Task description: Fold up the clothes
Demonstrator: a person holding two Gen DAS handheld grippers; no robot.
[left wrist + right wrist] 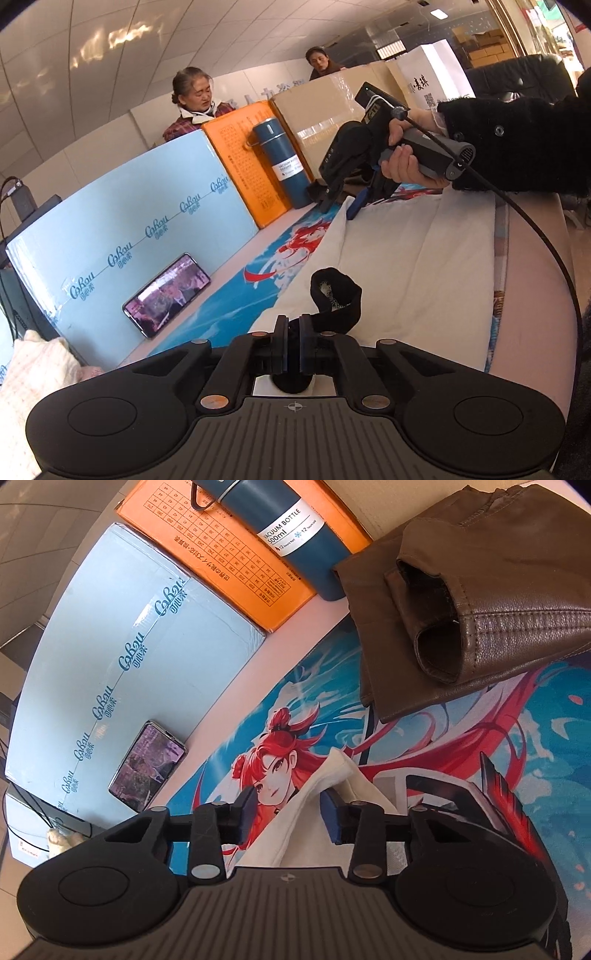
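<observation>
Right wrist: white garment (314, 801) corner lies between spread fingers (245, 812).

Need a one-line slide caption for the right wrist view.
Open right claw straddles a white garment corner on the anime desk mat, beside a brown leather jacket.

White garment (417, 258), brown leather jacket (480, 590), blue-and-red anime mat (461, 757).

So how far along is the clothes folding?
Early on. The brown leather garment already lies folded at the back. The white garment lies mostly flat: the left gripper pinches its black collar, and the right gripper stands open around a corner. Folding remains.
</observation>
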